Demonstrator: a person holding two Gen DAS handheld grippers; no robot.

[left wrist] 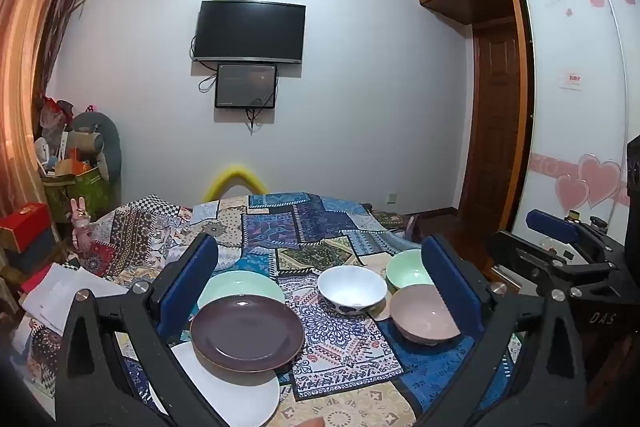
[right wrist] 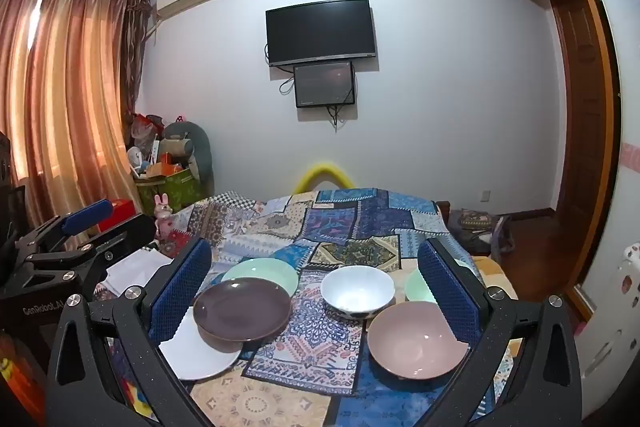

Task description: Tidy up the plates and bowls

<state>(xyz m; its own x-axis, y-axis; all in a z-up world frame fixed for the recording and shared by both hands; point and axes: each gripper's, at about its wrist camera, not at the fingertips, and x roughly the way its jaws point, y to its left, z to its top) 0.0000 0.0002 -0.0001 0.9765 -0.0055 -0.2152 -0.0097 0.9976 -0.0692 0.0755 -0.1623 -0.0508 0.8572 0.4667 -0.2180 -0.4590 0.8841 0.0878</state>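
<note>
Six pieces of crockery lie on a patchwork cloth point(right wrist: 336, 223) that covers the work surface, plates on the left and bowls on the right. At far left, a white plate point(right wrist: 200, 355) sits nearest the cameras; a dark brown plate point(right wrist: 242, 309) overlaps its far edge and rests partly on it. A mint-green plate point(right wrist: 260, 273) lies just behind the brown plate, its near edge hidden by it. At centre, a white bowl point(right wrist: 357, 289) with a dark spotted base stands upright, apart from the plates. To its right, a pink bowl point(right wrist: 416, 341) stands upright, closer to the cameras and just beside the white bowl. A mint-green bowl point(left wrist: 408, 269) stands behind the pink bowl; in the right wrist view it is mostly hidden by a finger.

Both tools hover short of the crockery, aimed slightly downward. The left gripper point(left wrist: 320, 291) has its blue pads point(left wrist: 188, 283) spread fully apart with nothing between them; they frame the brown plate and the pink bowl without touching either. The right gripper point(right wrist: 322, 295) is likewise wide apart and empty, and it appears at the right edge of the left wrist view.

Background, left to right: orange curtains point(right wrist: 60, 99), a box of clutter point(right wrist: 172, 183), and a wall-mounted television point(right wrist: 322, 31).
</note>
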